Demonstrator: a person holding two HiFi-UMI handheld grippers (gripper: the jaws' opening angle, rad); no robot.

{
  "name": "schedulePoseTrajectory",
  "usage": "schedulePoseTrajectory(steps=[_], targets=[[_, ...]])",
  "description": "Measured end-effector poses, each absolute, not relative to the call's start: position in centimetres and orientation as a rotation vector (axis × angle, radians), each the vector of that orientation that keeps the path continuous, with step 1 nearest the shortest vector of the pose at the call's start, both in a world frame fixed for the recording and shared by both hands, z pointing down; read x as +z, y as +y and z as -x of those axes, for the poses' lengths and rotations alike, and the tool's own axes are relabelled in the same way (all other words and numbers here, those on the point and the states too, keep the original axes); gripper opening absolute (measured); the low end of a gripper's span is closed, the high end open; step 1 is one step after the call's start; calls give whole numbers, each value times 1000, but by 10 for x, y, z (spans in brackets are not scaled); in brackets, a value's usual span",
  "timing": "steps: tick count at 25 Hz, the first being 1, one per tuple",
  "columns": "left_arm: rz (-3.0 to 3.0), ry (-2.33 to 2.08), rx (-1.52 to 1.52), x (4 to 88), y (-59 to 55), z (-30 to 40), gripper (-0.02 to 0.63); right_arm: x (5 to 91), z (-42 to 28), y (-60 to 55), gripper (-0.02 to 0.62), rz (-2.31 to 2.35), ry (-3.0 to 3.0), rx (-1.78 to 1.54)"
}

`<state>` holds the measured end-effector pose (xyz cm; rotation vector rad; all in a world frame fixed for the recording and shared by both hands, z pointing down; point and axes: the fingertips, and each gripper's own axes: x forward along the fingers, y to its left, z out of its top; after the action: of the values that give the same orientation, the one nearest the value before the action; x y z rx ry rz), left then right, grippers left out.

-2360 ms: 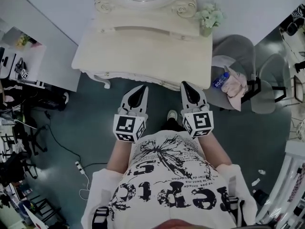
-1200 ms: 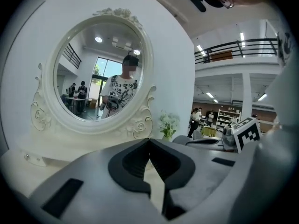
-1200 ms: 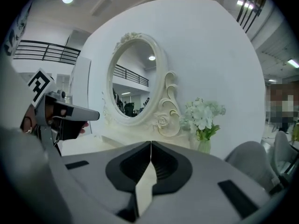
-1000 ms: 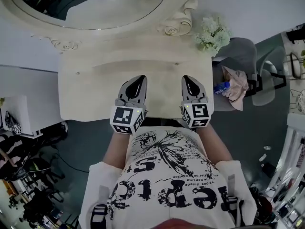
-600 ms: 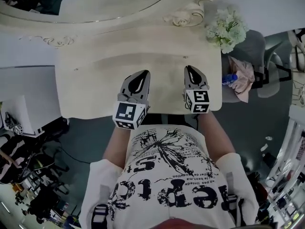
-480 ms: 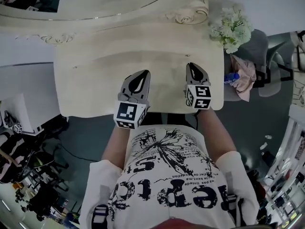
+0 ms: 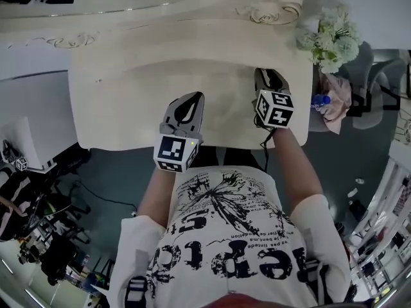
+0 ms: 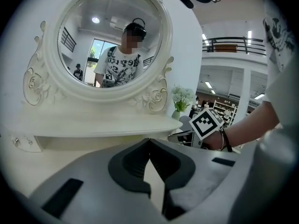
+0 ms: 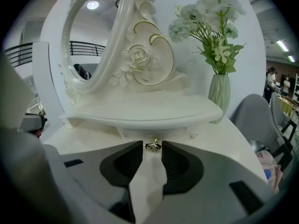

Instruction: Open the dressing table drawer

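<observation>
The cream dressing table [image 7: 122, 108] fills the head view. A small gold drawer knob [image 9: 153, 145] sits under its raised back shelf [image 9: 149, 113]. My right gripper [image 9: 152, 147] points at that knob with its jaws opening. The knob stands just at the gap between the fingertips, and the pads do not press on it. In the head view the right gripper [image 7: 266, 76] hangs over the back right of the table top. My left gripper [image 7: 194, 98] hovers over the middle of the table top, and in the left gripper view this gripper [image 8: 149, 142] is shut and holds nothing.
A vase of white flowers [image 9: 219, 94] stands on the back right corner, close beside the right gripper. The oval mirror [image 8: 110, 36] rises behind the shelf. A grey chair [image 7: 359, 76] with a cloth and a bottle stands right of the table. Another small knob [image 8: 16, 142] shows at the far left.
Both grippers have come forward from the table's front edge over its top. The right one has gone further toward the back shelf, and its marker cube has tipped up.
</observation>
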<state>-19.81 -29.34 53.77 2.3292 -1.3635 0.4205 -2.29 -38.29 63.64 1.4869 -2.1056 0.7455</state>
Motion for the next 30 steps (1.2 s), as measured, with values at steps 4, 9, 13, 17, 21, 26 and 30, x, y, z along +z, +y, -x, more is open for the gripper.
schedulePoseTrajectory(steps=[4,9,13,17,21,26,30], targets=[[-2350,-1367,446,535,-292,196,18,637,22,-387,120,-1500,-2074,722],[-2356,-1377,450,533,-293,193,18,638,21,-388,110,-1486,-2050,661],[-2350,-1384,442,530,-294,191,18,638,21,-387,106,-1476,-2047,650],[-2345,-1385,443,530,-292,189,18,637,20,-378,106,-1463,-2055,652],[-2364,-1371,454,529,-288,184,18,639,19,-360,106,-1427,-2064,671],[-2382,-1354,456,526,-286,175,18,640,16,-343,106,-1419,-2056,698],[-2385,-1341,480,526,-282,171,18,640,16,-329,106,-1417,-2052,722]])
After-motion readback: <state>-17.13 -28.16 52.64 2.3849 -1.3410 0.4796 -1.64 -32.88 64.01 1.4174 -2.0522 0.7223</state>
